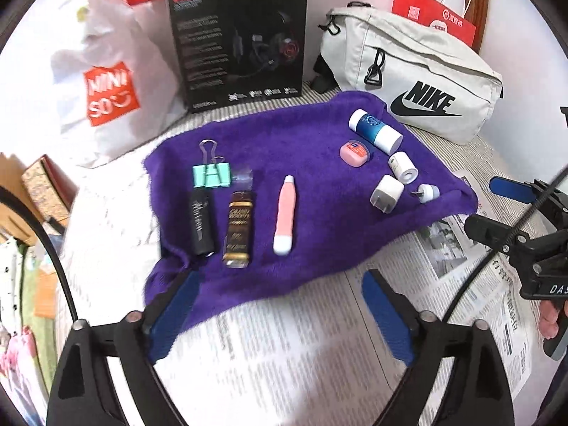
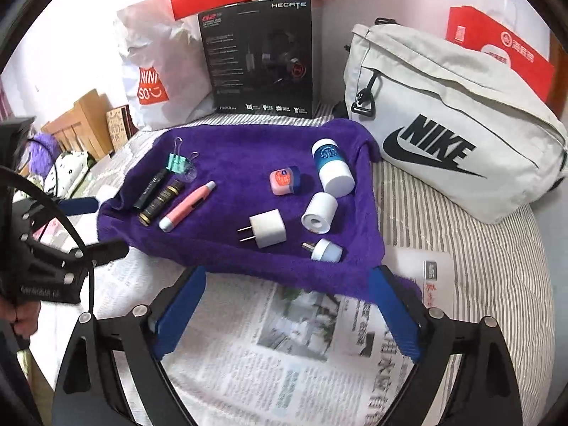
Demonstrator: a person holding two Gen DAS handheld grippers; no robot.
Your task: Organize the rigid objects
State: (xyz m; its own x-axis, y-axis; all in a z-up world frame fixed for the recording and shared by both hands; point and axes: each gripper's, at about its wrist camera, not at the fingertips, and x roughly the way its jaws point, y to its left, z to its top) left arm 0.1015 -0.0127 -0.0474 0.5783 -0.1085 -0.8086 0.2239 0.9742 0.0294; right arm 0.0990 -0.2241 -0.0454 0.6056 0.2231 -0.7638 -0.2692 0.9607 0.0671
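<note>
Right wrist view, nearest first: the right gripper hovers over newspaper with its blue pads wide apart and nothing between them, its tips just short of the near hem of the purple towel; the left gripper sits likewise, fingers spread and empty, low over the paper at the towel's near edge. Both are angled down and forward, neither touching any object.

On the towel lie two groups; toward the left, a black tube, a brown bar and a pink pen lie side by side, with a mint binder clip beyond them; toward the right sit a small round plug, a white charger, a white cylinder, a pink tin and a blue bottle farthest back.

Most pieces already look sorted, so little probably remains. For any next pick, I would approach from above, straddle one item across its narrow width, and close gently, since the plush pile lets small round pieces roll.
</note>
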